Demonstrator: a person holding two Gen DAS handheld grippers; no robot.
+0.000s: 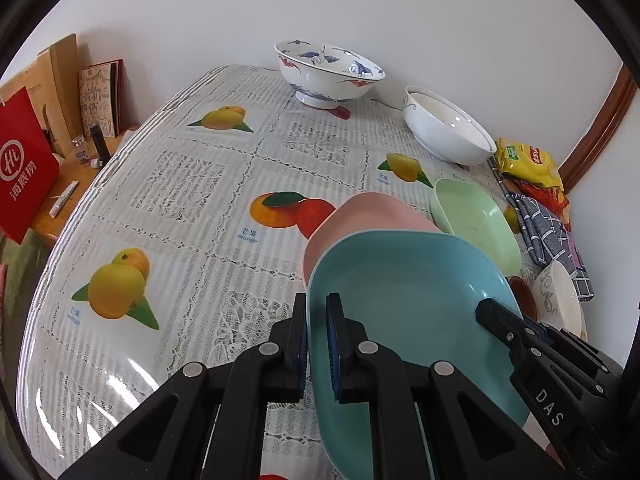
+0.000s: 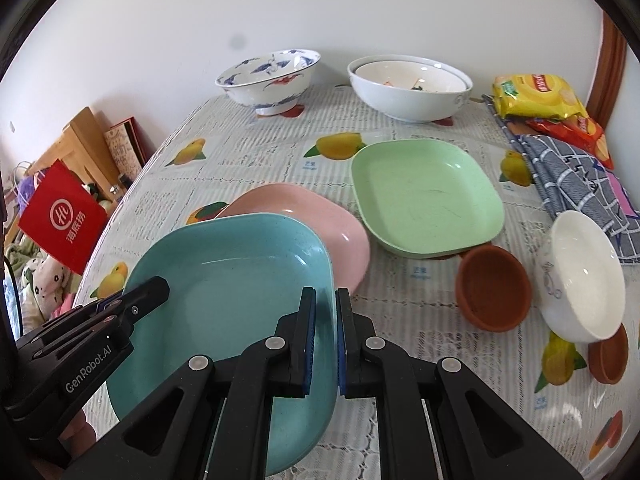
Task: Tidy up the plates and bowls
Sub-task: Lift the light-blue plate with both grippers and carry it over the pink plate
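Note:
Both grippers hold a blue square plate point(image 1: 408, 304) point(image 2: 232, 292) above the table, partly over a pink plate point(image 1: 368, 212) point(image 2: 316, 220). My left gripper point(image 1: 318, 344) is shut on the blue plate's left rim; it shows in the right wrist view point(image 2: 136, 300). My right gripper point(image 2: 325, 340) is shut on its right rim; it shows in the left wrist view point(image 1: 504, 320). A green plate point(image 2: 428, 196) point(image 1: 476, 224) lies to the right. A blue-patterned bowl point(image 2: 268, 76) point(image 1: 328, 72) and white nested bowls point(image 2: 408, 84) point(image 1: 444, 128) stand at the back.
A brown small bowl point(image 2: 492, 292) and a tilted white bowl point(image 2: 580, 272) point(image 1: 560, 300) sit at the right, another brown dish point(image 2: 608, 356) beside them. Snack packets point(image 2: 536, 96) and a checked cloth point(image 2: 576, 180) lie far right. A red bag point(image 2: 64, 216) point(image 1: 20, 168) stands off the table's left edge.

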